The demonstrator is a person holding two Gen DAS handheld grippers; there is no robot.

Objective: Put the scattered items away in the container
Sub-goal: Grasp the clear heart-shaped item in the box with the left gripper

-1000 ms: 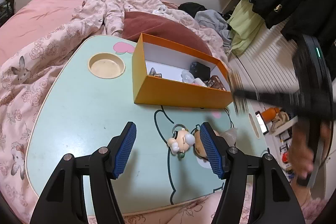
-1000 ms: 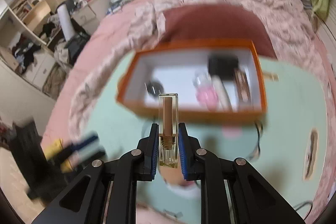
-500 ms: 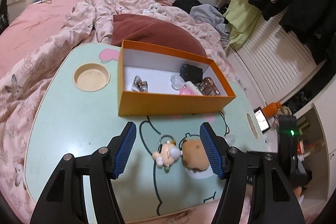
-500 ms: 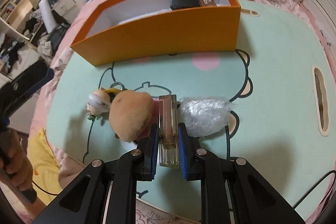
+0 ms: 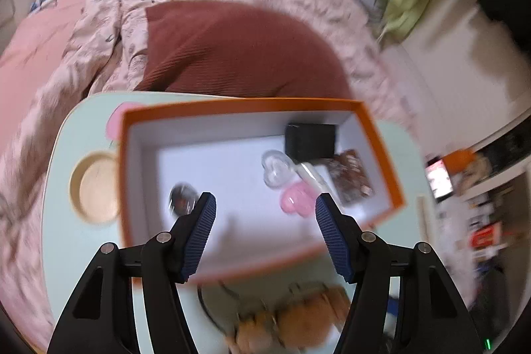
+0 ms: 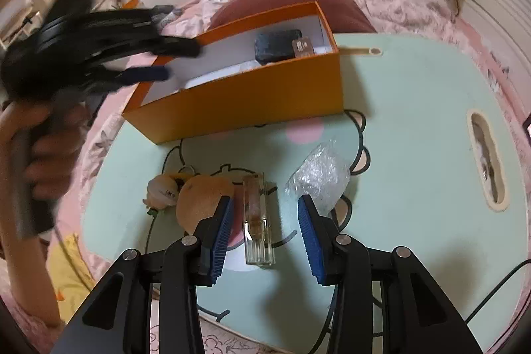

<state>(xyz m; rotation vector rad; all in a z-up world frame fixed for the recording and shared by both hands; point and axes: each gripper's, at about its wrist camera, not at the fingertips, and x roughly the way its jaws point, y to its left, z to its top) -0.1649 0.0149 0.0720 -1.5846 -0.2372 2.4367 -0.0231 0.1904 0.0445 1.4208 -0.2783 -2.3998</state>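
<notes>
So your right tongs (image 6: 265,233) are opening around the bottle (image 6: 258,223) lying on the table (image 6: 415,155); left tongs (image 5: 265,234) hover empty, half-open over the box (image 5: 381,148). Next, regrip it and box it.

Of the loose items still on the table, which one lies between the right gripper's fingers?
The clear perfume bottle. It lies flat between the opening jaws of the right gripper, touching neither pad. The brown plush sits left of them, the crinkled plastic wrap right.
</notes>
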